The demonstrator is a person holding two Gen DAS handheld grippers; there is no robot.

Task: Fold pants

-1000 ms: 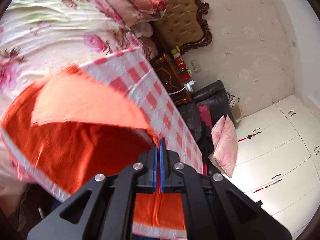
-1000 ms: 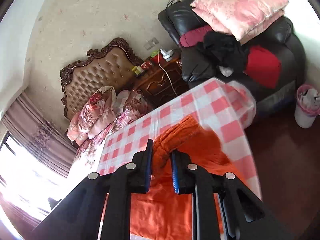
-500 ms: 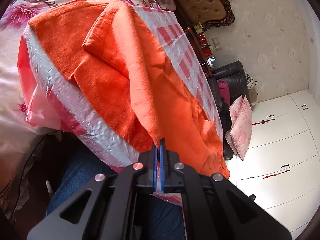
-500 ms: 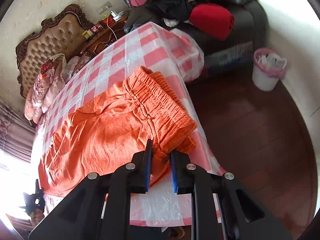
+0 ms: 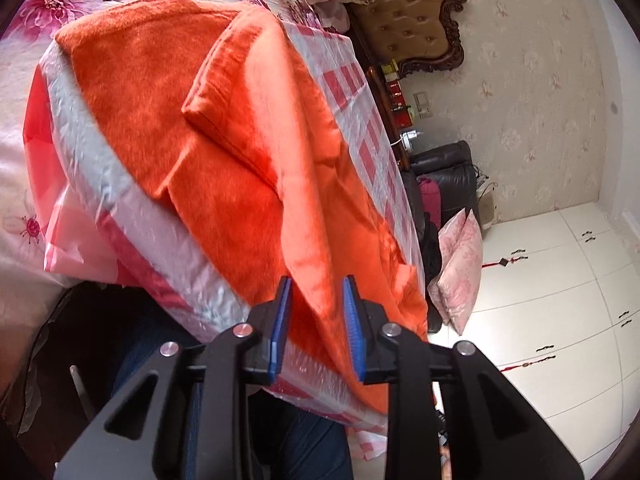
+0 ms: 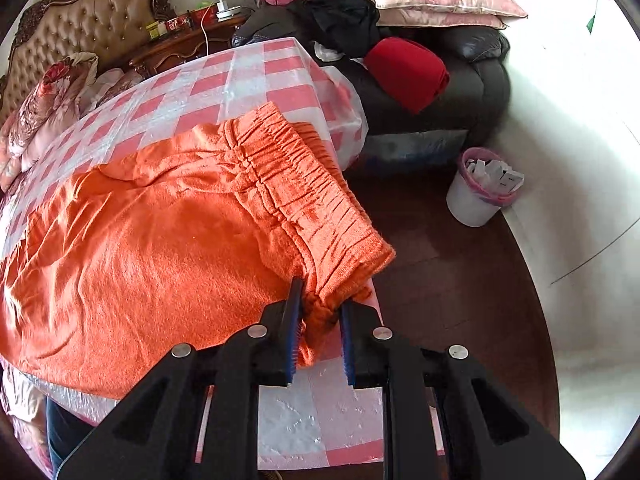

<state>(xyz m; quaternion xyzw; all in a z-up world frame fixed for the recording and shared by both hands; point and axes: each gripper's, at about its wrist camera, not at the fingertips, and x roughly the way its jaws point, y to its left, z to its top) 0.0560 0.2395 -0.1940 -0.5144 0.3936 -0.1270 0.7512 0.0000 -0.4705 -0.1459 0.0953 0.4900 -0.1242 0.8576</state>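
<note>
In the left wrist view the orange pants point(image 5: 248, 152) lie spread on the checked tabletop point(image 5: 352, 92), one leg folded over; the left claw point(image 5: 316, 328) has just been spreading, its pads clear of the hem between them. In the right wrist view the right claw point(image 6: 320, 332) pinches the waistband point(image 6: 304, 196) at the near corner. Best to release only once the edges match.

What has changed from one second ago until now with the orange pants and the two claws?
The orange pants came down from the air and now lie spread on the checkered tablecloth. The left claw, shut on the fabric before, has just been opening; cloth lies loose between its jaws. The right claw stays clamped on the waistband.
</note>
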